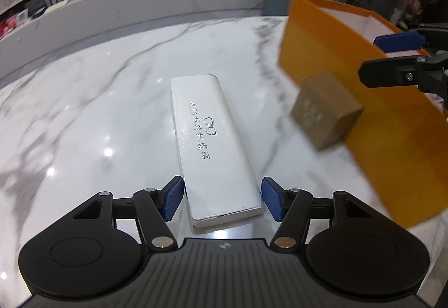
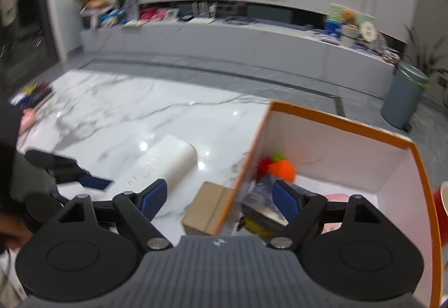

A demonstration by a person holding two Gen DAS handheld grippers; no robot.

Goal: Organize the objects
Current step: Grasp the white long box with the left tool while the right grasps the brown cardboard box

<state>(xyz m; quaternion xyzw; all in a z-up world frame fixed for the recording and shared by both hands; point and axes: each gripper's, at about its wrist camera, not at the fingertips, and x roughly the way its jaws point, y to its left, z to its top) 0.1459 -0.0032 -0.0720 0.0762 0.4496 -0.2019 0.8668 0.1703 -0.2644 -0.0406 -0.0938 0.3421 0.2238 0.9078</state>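
White case [image 1: 215, 148], long, smooth, on glossy marble table [image 1: 98, 112].

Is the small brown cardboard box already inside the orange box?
No, the brown cardboard box sits on the marble table just outside the orange box, against its outer wall.
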